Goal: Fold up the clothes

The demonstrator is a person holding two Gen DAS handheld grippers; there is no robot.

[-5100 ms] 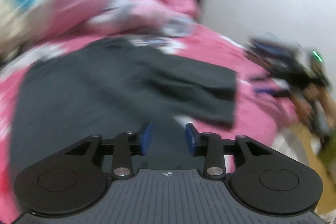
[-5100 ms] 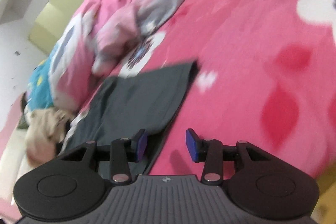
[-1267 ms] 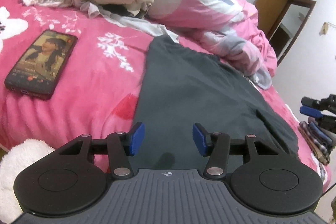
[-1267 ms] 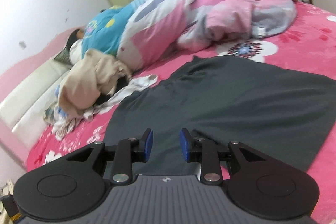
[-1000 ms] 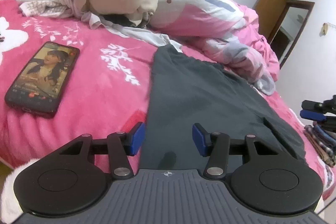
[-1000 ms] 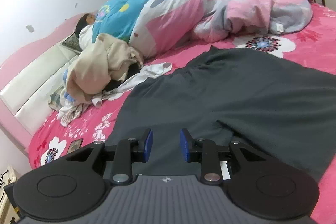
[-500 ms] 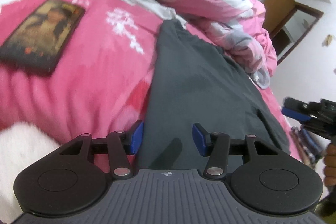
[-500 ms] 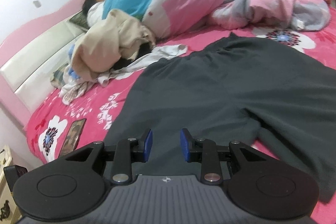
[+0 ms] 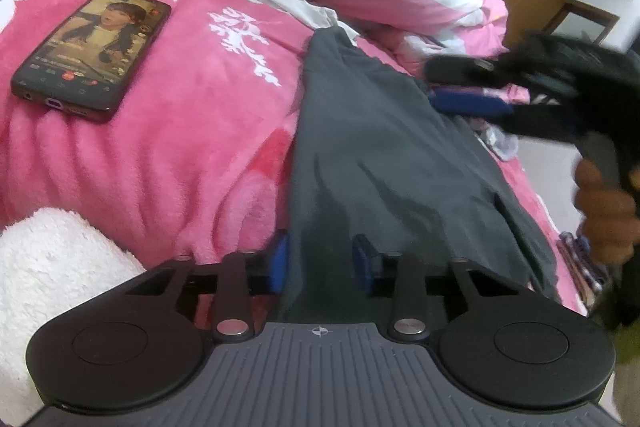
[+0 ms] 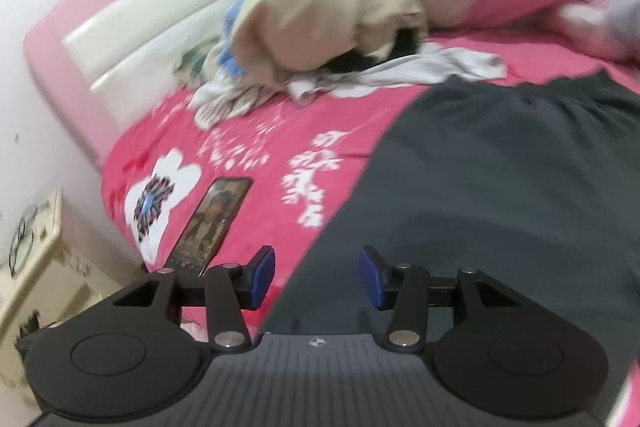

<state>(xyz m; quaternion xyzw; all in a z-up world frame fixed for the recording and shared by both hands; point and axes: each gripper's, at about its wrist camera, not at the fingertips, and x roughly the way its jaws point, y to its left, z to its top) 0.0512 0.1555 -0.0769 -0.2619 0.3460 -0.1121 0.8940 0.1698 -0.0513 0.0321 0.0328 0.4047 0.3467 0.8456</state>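
The dark grey garment (image 9: 384,155) lies spread flat on the pink floral blanket (image 9: 192,131). Its near left edge sits between the blue pads of the left gripper (image 9: 320,263), whose jaws have just been closing on the cloth. The right gripper (image 10: 316,277) hovers over the same edge (jaws apart, just been opening, gripping nothing). A smartphone (image 9: 94,53) lies well left, screen lit.

left tool (image 9: 320,265): closing on dark garment (image 9: 380,163) edge | phone (image 9: 92,53) left
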